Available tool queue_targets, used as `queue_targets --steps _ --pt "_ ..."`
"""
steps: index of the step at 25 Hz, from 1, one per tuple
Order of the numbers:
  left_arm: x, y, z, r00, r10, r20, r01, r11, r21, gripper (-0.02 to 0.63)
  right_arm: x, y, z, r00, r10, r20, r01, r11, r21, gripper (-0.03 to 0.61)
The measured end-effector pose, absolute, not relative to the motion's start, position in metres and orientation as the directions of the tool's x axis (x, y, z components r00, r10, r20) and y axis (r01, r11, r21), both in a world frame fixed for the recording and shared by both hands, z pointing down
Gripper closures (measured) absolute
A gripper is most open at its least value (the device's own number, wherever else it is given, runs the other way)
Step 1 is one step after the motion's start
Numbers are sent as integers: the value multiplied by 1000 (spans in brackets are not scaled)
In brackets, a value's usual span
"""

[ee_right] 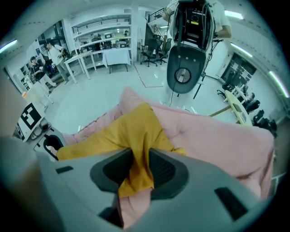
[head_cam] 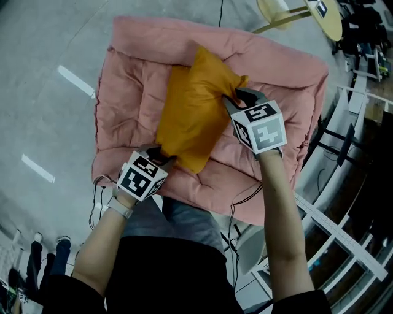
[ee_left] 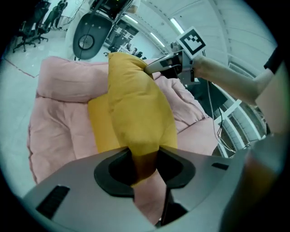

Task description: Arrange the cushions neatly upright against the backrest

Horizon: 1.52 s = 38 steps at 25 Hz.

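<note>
A mustard-yellow cushion (head_cam: 190, 113) hangs lifted above a pink padded seat (head_cam: 132, 101), held at two opposite corners. My left gripper (head_cam: 161, 154) is shut on its near corner; the yellow fabric (ee_left: 140, 118) is pinched between the jaws in the left gripper view. My right gripper (head_cam: 236, 98) is shut on the far right corner, with the cushion (ee_right: 129, 131) bunched between its jaws in the right gripper view. The cushion stands on edge, tilted, stretched between both grippers. A second flat yellow piece (ee_left: 97, 127) lies on the pink padding beneath it.
The pink seat's raised back edge (head_cam: 184, 30) lies at the far side. Grey floor (head_cam: 49, 73) surrounds it at the left. White railings and cables (head_cam: 344, 202) run at the right. A round wooden table (head_cam: 325, 15) stands far right.
</note>
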<state>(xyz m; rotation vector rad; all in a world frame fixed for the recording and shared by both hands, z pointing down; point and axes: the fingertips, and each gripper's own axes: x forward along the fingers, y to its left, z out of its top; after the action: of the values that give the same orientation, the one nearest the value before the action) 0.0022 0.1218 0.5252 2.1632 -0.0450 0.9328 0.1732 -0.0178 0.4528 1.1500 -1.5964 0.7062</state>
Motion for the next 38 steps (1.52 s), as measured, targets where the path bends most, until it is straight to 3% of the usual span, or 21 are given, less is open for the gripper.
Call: queue_targets --steps 9,13,23,27,30,38 --pt "96 181 521 847 348 402 -191 -507 841 472 245 12 459 88 -154 984 -853 498 154 449" --pt "118 196 541 860 360 362 -183 -445 877 472 255 15 484 142 -100 985 -809 562 173 446" --pt "119 190 582 872 325 366 -238 -373 897 451 249 1 519 97 -151 984 -802 574 167 432" --pt "113 187 589 885 327 331 -215 -344 914 414 244 -5 532 65 -179 982 -803 575 158 418" --pt "102 185 587 889 317 332 -206 -371 906 371 241 -5 536 54 -207 977 -802 574 166 395" --pt "52 180 582 734 341 588 -243 -676 696 341 240 -6 524 -24 -294 955 -836 530 143 348"
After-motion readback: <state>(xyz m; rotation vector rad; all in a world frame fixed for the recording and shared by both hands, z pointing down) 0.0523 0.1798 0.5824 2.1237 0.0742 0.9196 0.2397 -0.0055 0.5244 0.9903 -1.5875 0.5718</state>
